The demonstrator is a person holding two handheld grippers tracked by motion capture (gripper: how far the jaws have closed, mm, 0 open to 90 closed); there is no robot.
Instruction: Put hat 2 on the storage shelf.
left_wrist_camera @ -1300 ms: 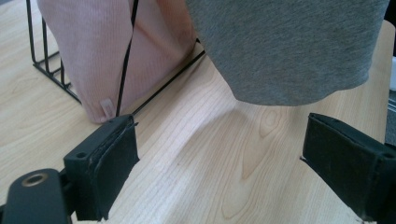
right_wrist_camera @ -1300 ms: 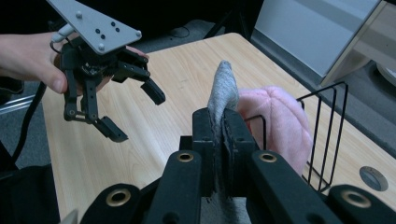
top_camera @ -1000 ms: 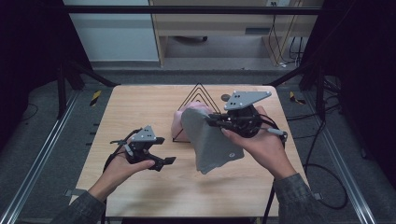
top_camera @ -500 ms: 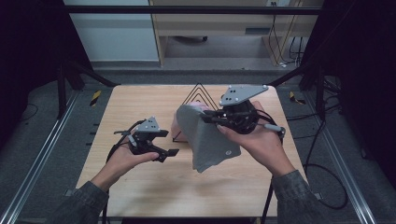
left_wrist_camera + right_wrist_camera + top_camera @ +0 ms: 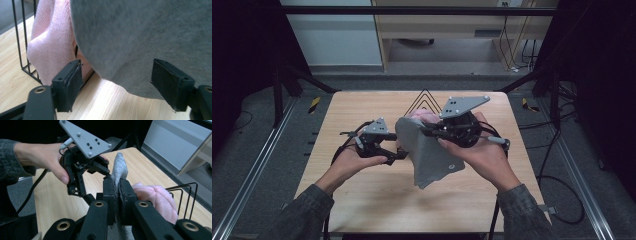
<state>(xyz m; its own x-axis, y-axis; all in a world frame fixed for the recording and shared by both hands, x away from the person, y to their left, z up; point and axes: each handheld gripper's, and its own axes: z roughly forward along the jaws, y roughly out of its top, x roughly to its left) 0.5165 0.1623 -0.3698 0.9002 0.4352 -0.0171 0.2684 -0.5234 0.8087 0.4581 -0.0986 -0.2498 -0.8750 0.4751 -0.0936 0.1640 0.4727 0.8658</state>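
My right gripper (image 5: 424, 131) hides the grey cloth's (image 5: 427, 155) top edge — its fingers are clamped tight on it, a small tuft poking above the pads in the right gripper view. The cloth hangs lengthwise down over the table (image 5: 362, 200), lower end toward me, its top cut off in the left gripper view. My left gripper (image 5: 122, 82) has just been closing, fingers still wide and not pressing the cloth's bottom edge. Behind, a pink cloth (image 5: 50, 45) half covers a wire rack (image 5: 424, 100).
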